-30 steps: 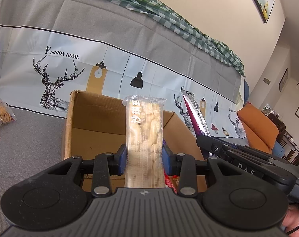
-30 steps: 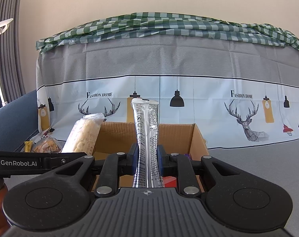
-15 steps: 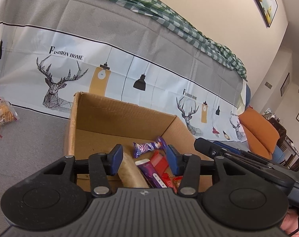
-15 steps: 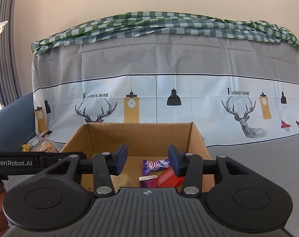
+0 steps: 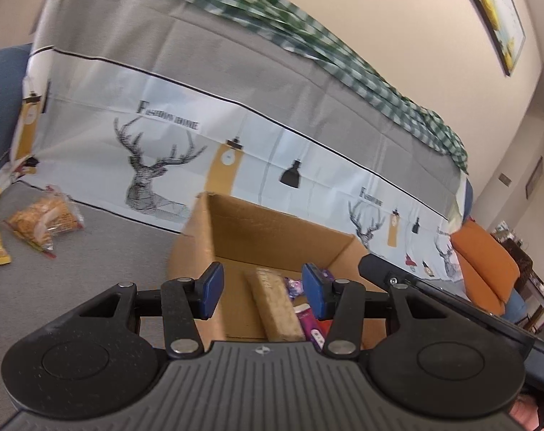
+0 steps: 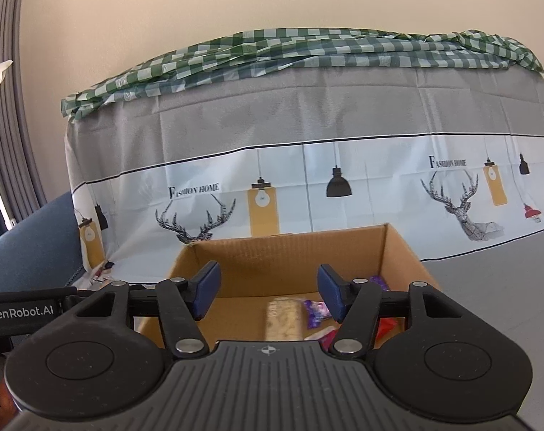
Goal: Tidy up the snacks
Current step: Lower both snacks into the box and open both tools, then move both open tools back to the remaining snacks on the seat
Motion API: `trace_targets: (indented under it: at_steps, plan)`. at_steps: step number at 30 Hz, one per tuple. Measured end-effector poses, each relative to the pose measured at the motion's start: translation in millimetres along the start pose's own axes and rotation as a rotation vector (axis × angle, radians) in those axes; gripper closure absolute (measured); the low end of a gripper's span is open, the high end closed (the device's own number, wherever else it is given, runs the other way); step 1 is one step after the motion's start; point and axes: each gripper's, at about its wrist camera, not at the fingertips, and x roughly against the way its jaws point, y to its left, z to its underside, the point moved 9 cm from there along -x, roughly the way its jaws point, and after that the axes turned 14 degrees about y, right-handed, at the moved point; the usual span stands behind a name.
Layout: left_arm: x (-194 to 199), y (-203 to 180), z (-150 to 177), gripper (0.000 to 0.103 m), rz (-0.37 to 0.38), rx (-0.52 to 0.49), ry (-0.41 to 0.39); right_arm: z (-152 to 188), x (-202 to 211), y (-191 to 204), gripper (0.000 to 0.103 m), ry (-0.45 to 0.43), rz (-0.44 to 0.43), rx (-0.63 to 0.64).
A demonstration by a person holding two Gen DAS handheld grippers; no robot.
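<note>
we see corrugated cardboard box [image 6: 397,248] open-topped, crinkly wrappers inside | left claw [image 5: 261,289] released, empty | right claw [image 6: 268,291] just widened, empty | grey surface [image 5: 74,269] left of box free

Both cameras are riding on the hand-held grippers, looking forward and slightly down, close over the cardboard box [image 5: 272,230]. The left wrist view is tilting, sitting at the box's left corner with the deer-print cover [image 5: 236,115] behind it. The right wrist view is facing the box [image 6: 290,251] squarely. Both are sharing the box interior, the beige snack bar [image 5: 275,305] and that cover.
</note>
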Motion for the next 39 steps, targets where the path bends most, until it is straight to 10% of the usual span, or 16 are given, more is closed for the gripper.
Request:
trace_targets:
  at_steps: [9, 14, 26, 39]
  plan:
    - [26.0, 56.5, -9.4, 0.061, -0.043, 0.13, -0.024, 9.0, -12.1, 55.1, 0.042, 0.021, -0.054, -0.033]
    - [28.4, 88.3, -6.7, 0.08, -0.108, 0.203, -0.002, 16.3, -20.0, 88.9, 0.07, 0.039, -0.105, -0.028]
    - [25.8, 138.6, 1.6, 0.08, -0.19, 0.303, 0.044, 25.7, -33.8, 130.1, 0.073, 0.078, -0.182, -0.031]
    - [22.6, 228.1, 22.3, 0.074, -0.387, 0.454, -0.095, 27.8, -42.1, 169.8, 0.071, 0.111, -0.323, 0.009]
